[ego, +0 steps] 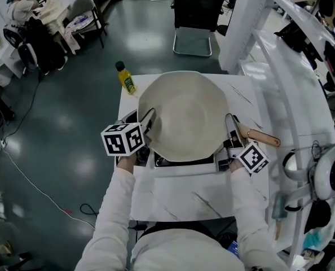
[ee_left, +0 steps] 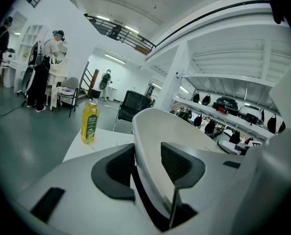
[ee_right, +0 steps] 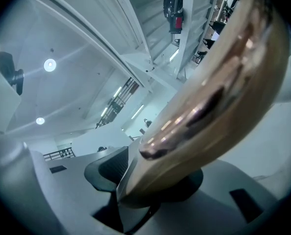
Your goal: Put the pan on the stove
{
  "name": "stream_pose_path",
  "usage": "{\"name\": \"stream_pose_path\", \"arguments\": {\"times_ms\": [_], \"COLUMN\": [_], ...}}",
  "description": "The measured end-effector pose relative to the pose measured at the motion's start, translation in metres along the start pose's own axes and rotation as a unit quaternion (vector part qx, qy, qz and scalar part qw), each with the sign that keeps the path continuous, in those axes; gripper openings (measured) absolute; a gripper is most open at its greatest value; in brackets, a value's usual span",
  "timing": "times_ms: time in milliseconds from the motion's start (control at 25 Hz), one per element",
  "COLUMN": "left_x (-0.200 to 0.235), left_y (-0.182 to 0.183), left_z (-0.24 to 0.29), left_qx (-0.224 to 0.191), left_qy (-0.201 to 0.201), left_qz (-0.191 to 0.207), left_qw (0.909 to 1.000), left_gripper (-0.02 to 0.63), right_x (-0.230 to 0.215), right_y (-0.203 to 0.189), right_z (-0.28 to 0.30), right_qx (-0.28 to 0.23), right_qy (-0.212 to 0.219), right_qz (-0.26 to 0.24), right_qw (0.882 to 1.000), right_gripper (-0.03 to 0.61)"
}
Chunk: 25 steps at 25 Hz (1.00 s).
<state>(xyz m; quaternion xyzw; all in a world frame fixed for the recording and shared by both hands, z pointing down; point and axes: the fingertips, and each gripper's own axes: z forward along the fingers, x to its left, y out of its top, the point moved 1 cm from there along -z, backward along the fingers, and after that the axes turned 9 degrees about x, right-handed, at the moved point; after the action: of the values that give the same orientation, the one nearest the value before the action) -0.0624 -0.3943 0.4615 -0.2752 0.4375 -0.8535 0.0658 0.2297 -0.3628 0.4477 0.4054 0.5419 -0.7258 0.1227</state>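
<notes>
Closest in, the bare white worktop (ego: 179, 199), and just beyond it the front edge of the stove (ego: 181, 167) peeks out from under the big cream pan (ego: 184, 114). The pan sits squarely over the stove and covers nearly all of it. Whether its base is touching the burner or hanging just above it, I can't tell from here.

The left gripper (ee_left: 146, 160) is on the pan's left side, its fingers (ee_left: 117, 166) clamped on the rim (ee_left: 140, 131), one inside the bowl and one outside. On the stove's right side, the right gripper (ee_right: 145, 180) has its fingers closed around the wooden handle (ee_right: 209, 106), which sticks out to the right past the stove.

So this looks like the placing step, nearly done. The next move, I'd say, calls for settling the pan level and centred on the stove, then letting go of the rim and handle without dragging it.

Beyond the stove, a yellow bottle (ego: 126, 78) stands at the worktop's far left corner, and further off a black chair (ego: 195, 16) stands on the floor.
</notes>
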Motion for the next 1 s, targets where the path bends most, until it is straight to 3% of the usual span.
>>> {"name": "stream_pose_path", "arguments": {"times_ms": [160, 320, 480, 1000], "left_x": [-0.002, 0.001, 0.004, -0.002], "left_y": [0.004, 0.006, 0.005, 0.002], "left_z": [-0.002, 0.000, 0.001, -0.012], "left_qx": [-0.011, -0.014, -0.013, -0.023], "left_qy": [0.004, 0.012, 0.018, 0.016], "left_qz": [0.003, 0.003, 0.005, 0.002], "left_qw": [0.9999, 0.9998, 0.9997, 0.9996], "left_gripper": [0.175, 0.178, 0.178, 0.179], "right_x": [0.000, -0.006, -0.006, -0.013], "right_y": [-0.003, -0.007, -0.016, -0.023], "right_z": [0.002, 0.001, 0.001, -0.013], "right_qx": [-0.005, 0.010, 0.016, 0.024], "right_qy": [0.012, -0.001, 0.010, -0.009], "right_qz": [0.038, 0.010, 0.049, 0.038], "right_qw": [0.999, 1.000, 0.999, 0.999], "right_gripper": [0.221, 0.244, 0.252, 0.259]}}
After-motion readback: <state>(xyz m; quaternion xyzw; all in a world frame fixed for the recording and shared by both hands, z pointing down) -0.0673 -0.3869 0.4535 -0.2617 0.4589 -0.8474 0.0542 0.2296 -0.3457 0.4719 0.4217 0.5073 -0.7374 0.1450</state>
